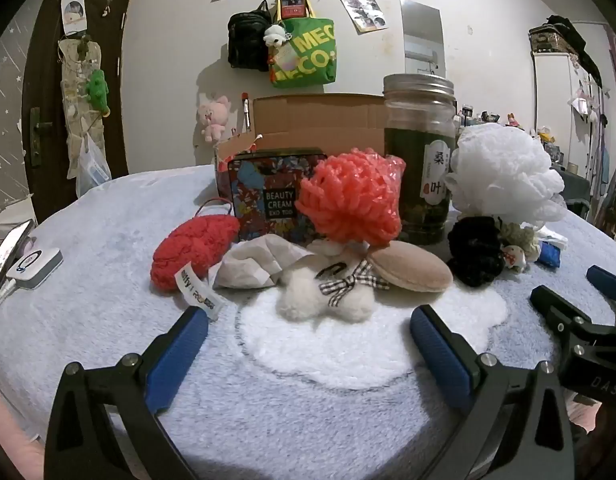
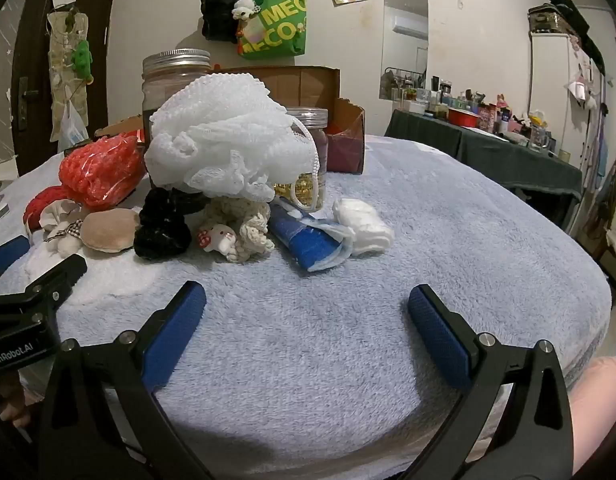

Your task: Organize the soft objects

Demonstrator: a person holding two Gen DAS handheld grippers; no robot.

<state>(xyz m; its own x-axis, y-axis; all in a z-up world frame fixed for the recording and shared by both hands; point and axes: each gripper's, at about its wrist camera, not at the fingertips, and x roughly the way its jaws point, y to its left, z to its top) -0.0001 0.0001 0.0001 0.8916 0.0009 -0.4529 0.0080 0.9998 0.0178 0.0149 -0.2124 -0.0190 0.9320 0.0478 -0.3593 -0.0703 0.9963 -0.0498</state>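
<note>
Holding both tools low over the fleecy blue blanket, we keep each claw spread wide with nothing between the pads: the left gripper faces the middle of the pile and the right gripper faces its right end. We judge this as a waiting stance, jaws ready before any item has been chosen.

All the soft things sit bunched along the far side of the blanket, in front of an open cardboard box, which is probably where they are meant to go. From the left view, the red knitted sponge lies furthest left, beside a crumpled beige cloth. Nearest the left claw sits a white fluffy bow with a checked ribbon, touching a round tan puff. A coral mesh ball in clear wrap leans against a printed tin, likely propped there because it rolls.

The white bath pouf rests high, against a lidded glass jar and on top of a black scrunchie and a cream crochet piece with a small bunny charm. Just right of these lie a blue packet and a folded white pad, nearest the right claw.

We judge the bow the easiest first pick on the left, since it is free of the stack.
</note>
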